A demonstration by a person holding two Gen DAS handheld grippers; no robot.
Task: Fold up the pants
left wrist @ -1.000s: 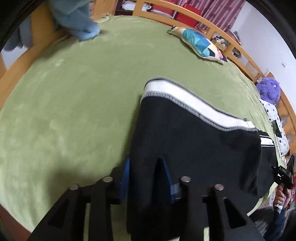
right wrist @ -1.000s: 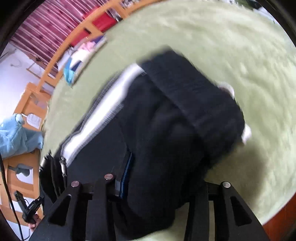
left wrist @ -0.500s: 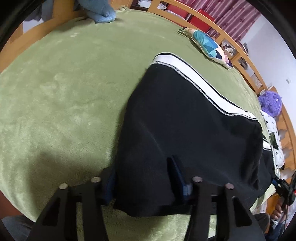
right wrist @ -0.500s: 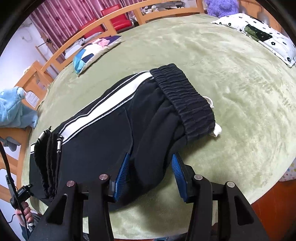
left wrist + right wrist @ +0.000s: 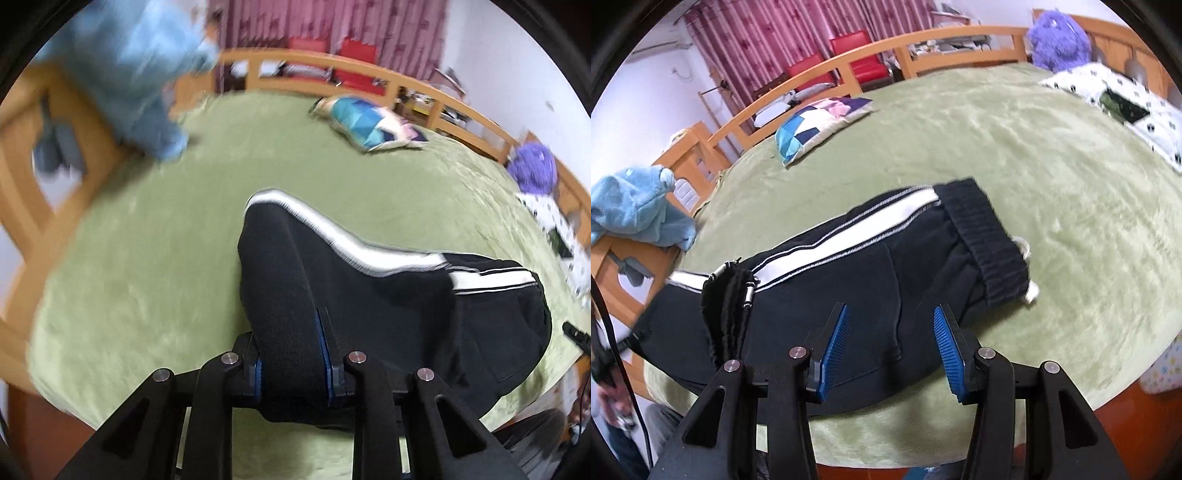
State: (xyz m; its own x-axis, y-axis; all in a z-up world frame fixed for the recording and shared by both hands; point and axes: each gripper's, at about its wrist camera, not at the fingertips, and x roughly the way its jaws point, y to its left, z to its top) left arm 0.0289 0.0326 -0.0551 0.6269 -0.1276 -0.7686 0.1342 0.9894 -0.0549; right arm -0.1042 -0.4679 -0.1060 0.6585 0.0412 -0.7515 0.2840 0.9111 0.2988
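Black pants with a white side stripe lie on the green bed cover, leg ends folded over toward the waistband. In the left wrist view the pants are lifted at their left fold. My left gripper is shut on that black fold, with cloth filling the space between the blue pads. My right gripper is open and empty, its blue pads just above the near edge of the pants.
The green bed cover is ringed by a wooden rail. A patchwork cushion lies at the back, a blue plush blanket on the left corner, a spotted pillow and purple plush at right.
My right gripper has let go of the pants, opened wider and drawn back. My left gripper has lifted and swung with the fold still clamped; its view is blurred by motion.
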